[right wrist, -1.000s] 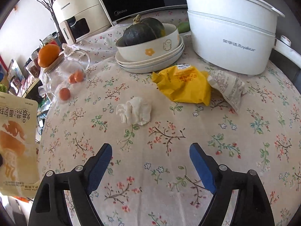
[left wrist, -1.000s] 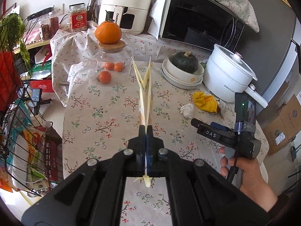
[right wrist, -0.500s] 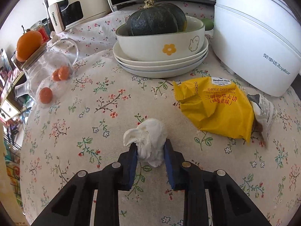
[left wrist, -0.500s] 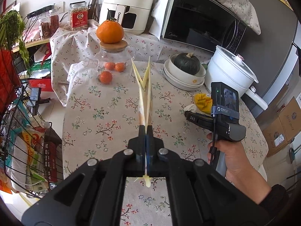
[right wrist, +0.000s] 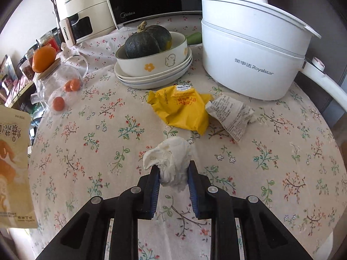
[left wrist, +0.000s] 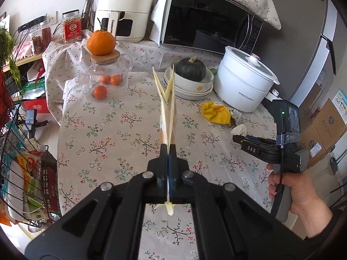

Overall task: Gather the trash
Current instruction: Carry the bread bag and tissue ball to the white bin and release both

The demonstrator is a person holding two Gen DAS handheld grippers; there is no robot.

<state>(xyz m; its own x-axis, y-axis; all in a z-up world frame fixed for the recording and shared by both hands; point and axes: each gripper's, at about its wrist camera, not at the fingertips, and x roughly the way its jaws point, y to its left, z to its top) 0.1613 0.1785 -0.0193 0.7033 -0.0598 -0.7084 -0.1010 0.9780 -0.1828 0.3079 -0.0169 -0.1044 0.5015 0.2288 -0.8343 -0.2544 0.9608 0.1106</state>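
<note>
My left gripper (left wrist: 168, 151) is shut on a flat yellow snack bag (left wrist: 166, 108), held edge-on above the table; the bag also shows in the right wrist view (right wrist: 13, 169) at the far left. My right gripper (right wrist: 173, 173) is shut on a crumpled white tissue (right wrist: 171, 158), lifted a little off the floral tablecloth (right wrist: 97, 130); gripper and tissue (left wrist: 238, 129) also show in the left wrist view at the right. A yellow sandwich wrapper (right wrist: 184, 110) and a white printed wrapper (right wrist: 234, 112) lie on the cloth beyond the tissue.
A bowl with a dark green pumpkin (right wrist: 147, 41) on stacked plates and a white electric pot (right wrist: 249, 49) stand behind the wrappers. A glass jar with small oranges (right wrist: 58, 86) stands at the back left. A wire rack (left wrist: 19, 162) stands left of the table.
My right gripper has drawn back toward the near right and lifted with the tissue in it. One second ago it was open. The left gripper holds the bag as before.
</note>
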